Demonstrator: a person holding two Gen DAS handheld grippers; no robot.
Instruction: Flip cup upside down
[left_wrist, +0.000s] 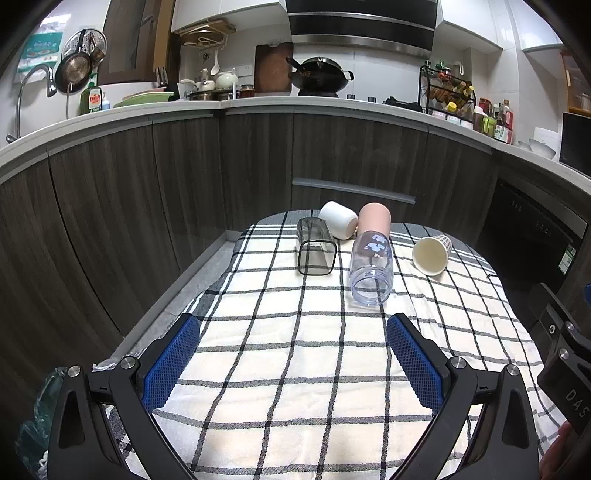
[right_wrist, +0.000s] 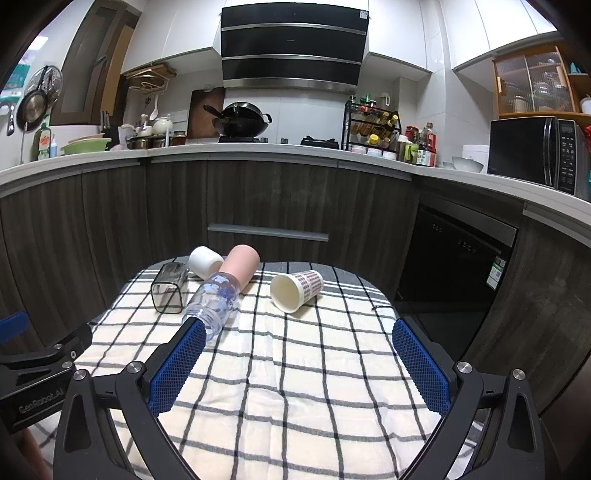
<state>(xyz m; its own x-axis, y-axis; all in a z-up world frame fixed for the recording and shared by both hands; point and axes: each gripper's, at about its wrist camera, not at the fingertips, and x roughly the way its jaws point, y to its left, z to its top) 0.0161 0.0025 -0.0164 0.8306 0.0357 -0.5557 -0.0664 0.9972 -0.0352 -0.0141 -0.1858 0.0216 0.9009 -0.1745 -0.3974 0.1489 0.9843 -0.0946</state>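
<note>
Several cups lie on their sides at the far end of a checked cloth (left_wrist: 295, 350) (right_wrist: 295, 369). A paper cup (left_wrist: 431, 254) (right_wrist: 295, 291) lies with its mouth toward me. A clear cup with blue print (left_wrist: 371, 267) (right_wrist: 214, 301), a pink cup (left_wrist: 375, 221) (right_wrist: 242, 267), a white cup (left_wrist: 338, 219) (right_wrist: 204, 260) and a smoky square cup (left_wrist: 316, 247) (right_wrist: 169, 288) lie left of it. My left gripper (left_wrist: 291, 332) is open and empty, well short of the cups. My right gripper (right_wrist: 297, 336) is open and empty, just short of the paper cup.
The small table stands in front of dark kitchen cabinets (left_wrist: 258, 158) with a cluttered worktop above. A dishwasher front (right_wrist: 454, 258) is at the right. The right gripper's body (left_wrist: 565, 354) shows at the left view's right edge, the left gripper's body (right_wrist: 40, 369) at the right view's left edge.
</note>
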